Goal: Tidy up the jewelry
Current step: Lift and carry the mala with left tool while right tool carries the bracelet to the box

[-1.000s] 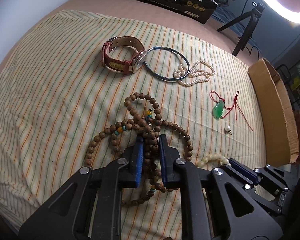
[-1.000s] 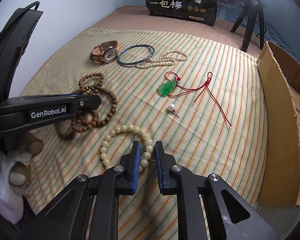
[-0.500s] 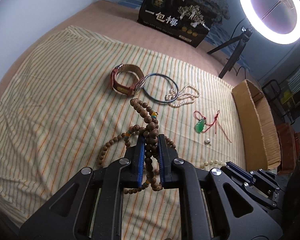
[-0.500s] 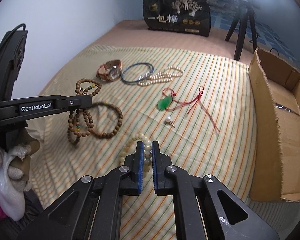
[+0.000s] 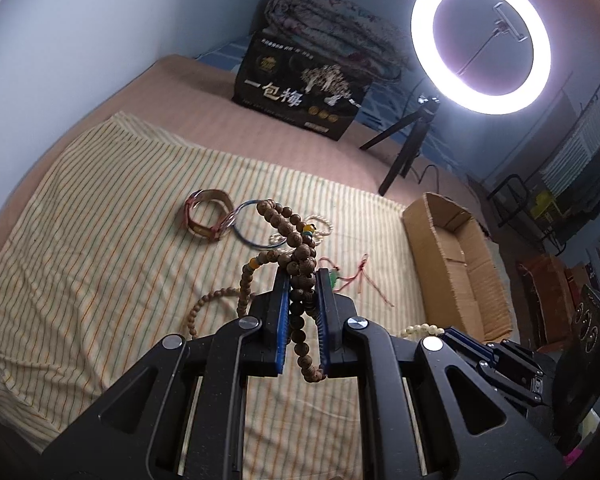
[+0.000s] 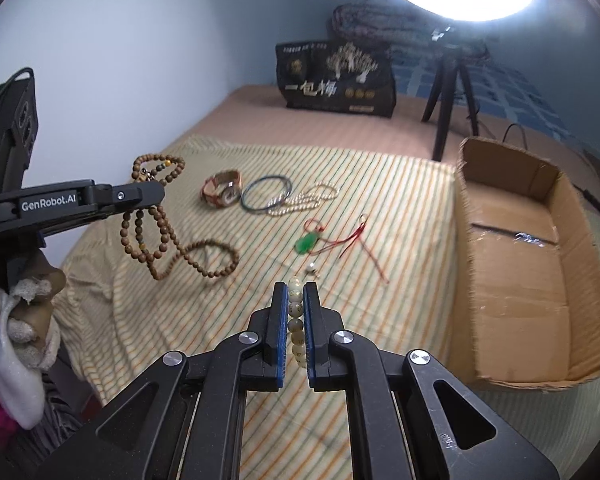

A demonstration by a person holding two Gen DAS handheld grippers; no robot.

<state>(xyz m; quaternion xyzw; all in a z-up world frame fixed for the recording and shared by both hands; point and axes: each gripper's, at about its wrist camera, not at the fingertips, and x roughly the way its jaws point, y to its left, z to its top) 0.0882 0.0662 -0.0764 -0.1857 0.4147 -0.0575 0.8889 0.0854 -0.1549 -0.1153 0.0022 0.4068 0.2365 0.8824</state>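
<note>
My left gripper [image 5: 302, 276] is shut on the long brown wooden bead necklace [image 5: 296, 248] and holds it lifted; its lower loops [image 6: 204, 258] still trail on the striped cloth [image 6: 380, 200]. My right gripper [image 6: 295, 288] is shut on the cream bead bracelet [image 6: 295, 312], raised above the cloth. A red-strap watch [image 6: 222, 192], a blue bangle [image 6: 266, 198], a pearl strand [image 6: 304, 204], a green pendant on red cord [image 6: 306, 243] and a small pearl earring [image 6: 311, 269] lie on the cloth. An open cardboard box [image 6: 532, 264] stands at the right.
A black printed box [image 5: 300, 96] stands at the far end of the bed. A lit ring light on a tripod [image 5: 480, 40] stands behind the cardboard box. The left gripper body [image 6: 60, 204] shows at the left of the right wrist view.
Both grippers have risen from the cloth. The left one lifted the brown bead necklace; the right one closed on the cream bracelet and lifted it.
</note>
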